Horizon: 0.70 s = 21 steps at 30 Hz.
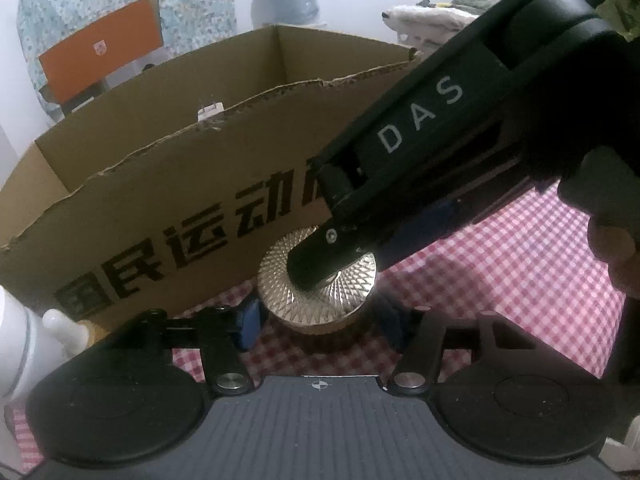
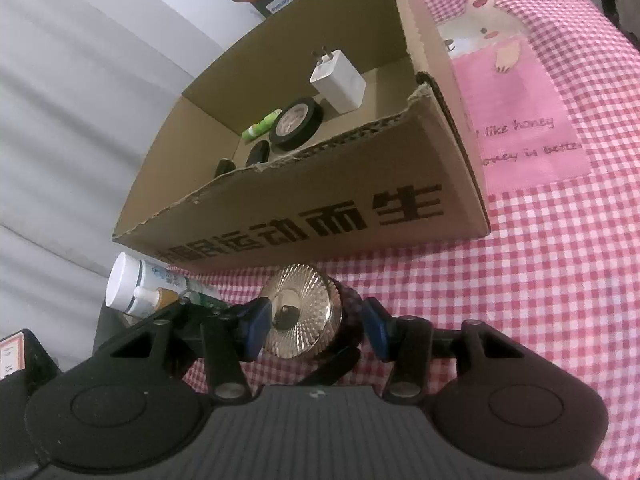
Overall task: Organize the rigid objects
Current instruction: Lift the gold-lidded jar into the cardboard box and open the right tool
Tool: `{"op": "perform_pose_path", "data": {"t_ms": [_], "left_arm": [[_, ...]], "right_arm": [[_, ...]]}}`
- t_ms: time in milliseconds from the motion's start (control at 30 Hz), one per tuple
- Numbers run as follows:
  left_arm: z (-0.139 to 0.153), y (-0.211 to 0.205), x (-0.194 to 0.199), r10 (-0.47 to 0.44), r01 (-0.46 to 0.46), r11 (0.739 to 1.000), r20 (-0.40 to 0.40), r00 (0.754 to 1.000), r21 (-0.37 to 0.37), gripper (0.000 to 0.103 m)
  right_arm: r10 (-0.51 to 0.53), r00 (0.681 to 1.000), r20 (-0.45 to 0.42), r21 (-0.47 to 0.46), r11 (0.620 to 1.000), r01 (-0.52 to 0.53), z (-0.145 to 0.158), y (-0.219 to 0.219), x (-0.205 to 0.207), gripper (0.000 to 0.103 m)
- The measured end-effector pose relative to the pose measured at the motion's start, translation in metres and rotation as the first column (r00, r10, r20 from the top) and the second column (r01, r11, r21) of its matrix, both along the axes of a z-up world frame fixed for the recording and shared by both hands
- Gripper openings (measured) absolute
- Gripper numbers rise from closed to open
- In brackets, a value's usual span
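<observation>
In the left wrist view, the gold-lidded jar stands on the checked tabletop just in front of the cardboard box, between the blue pads of the left claw, which stands wide and touches nothing. The right claw comes down from two o'clock, its black tip on the lid. The jar looks stiff and fairly heavy, its knurled metal lid likely slick on top, so its side wall seems the surer place to grip. In the right wrist view, the same jar sits between the right claw pads, one against the lid's edge at nine o'clock, the other just clear at three o'clock, so half closed, not yet holding. Only here is the box interior visible: a white charger, tape roll and green tube; a white bottle lies at nine o'clock.
</observation>
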<state>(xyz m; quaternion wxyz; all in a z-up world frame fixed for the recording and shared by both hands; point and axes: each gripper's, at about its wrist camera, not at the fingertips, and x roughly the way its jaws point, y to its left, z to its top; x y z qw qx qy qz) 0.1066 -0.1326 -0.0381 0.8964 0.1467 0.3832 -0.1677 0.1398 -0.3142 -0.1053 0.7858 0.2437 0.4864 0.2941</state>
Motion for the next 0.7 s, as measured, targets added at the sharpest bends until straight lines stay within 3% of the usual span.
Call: {"op": "perform_pose_path", "data": {"t_ms": [200, 700], "left_arm": [[0.000, 0.003, 0.006, 0.011, -0.011, 1.000, -0.011, 1.000, -0.009, 0.058], [0.019, 0.003, -0.011, 0.013, -0.013, 0.998, 0.009, 1.000, -0.067, 0.055]], "right_arm": [[0.003, 1.000, -0.014, 0.042, 0.999, -0.003, -0.005, -0.004, 0.004, 0.050], [-0.031, 0.999, 0.041, 0.000, 1.000, 0.031, 0.018, -0.010, -0.028, 0.046]]}}
